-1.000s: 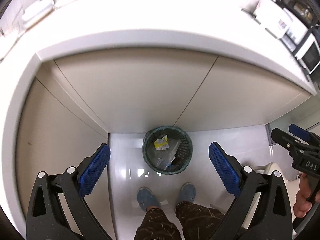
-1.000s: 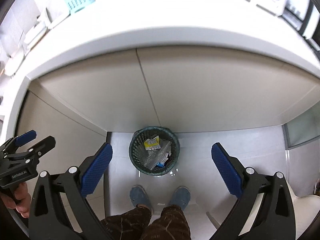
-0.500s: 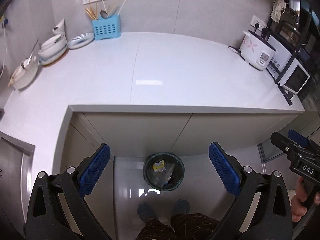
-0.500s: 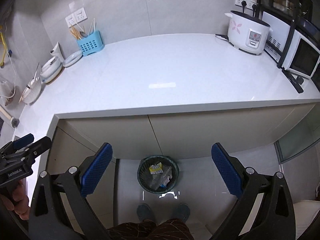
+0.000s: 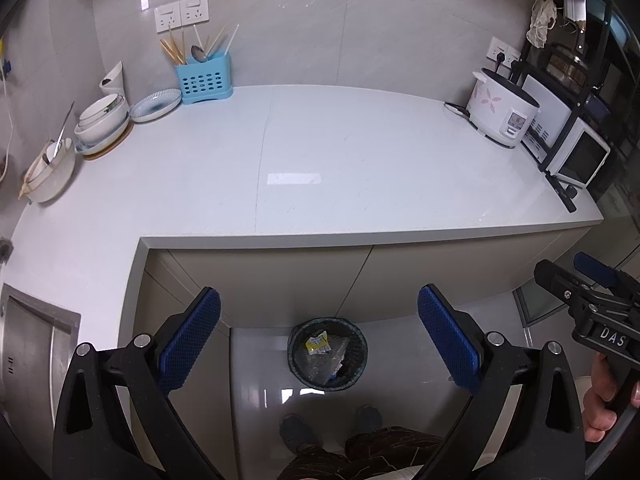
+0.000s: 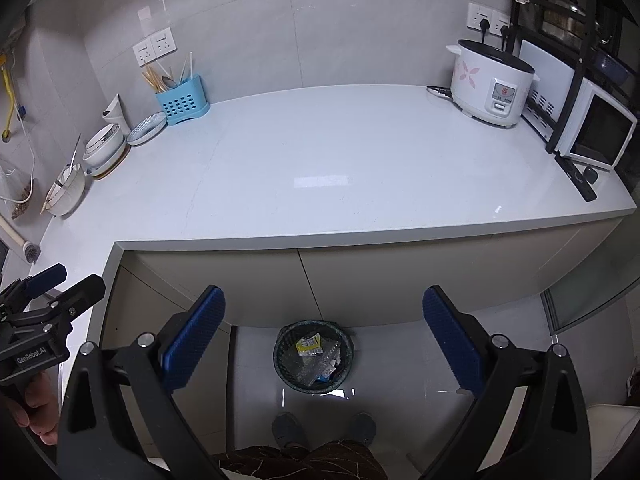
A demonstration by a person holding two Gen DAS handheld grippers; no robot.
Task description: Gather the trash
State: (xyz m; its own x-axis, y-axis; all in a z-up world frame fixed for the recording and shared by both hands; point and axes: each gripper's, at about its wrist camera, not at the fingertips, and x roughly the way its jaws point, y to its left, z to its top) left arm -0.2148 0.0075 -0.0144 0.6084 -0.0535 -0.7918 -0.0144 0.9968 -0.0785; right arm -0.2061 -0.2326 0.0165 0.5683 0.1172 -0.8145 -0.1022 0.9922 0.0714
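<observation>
A dark mesh trash bin [image 5: 352, 364] stands on the floor below the white counter [image 5: 360, 168]; it also shows in the right wrist view [image 6: 345, 364]. Inside it lie a yellow wrapper [image 5: 317, 342] and clear plastic scraps [image 6: 320, 366]. My left gripper [image 5: 319, 346] is open and empty, held high above the bin. My right gripper [image 6: 324, 344] is open and empty beside it. Each gripper shows in the other's view: the right one at the right edge [image 5: 592, 304], the left one at the left edge [image 6: 44, 312].
A blue utensil holder [image 5: 204, 78], bowls and plates [image 5: 104, 120] stand at the counter's back left. A rice cooker [image 5: 502, 108] and a small oven [image 5: 576, 152] stand at the right. A steel sink [image 5: 28, 344] is at the left. The person's feet [image 5: 332, 426] stand by the bin.
Both grippers have risen from just above the bin to above counter height, so the whole countertop has come into view. Both stay open and empty.
</observation>
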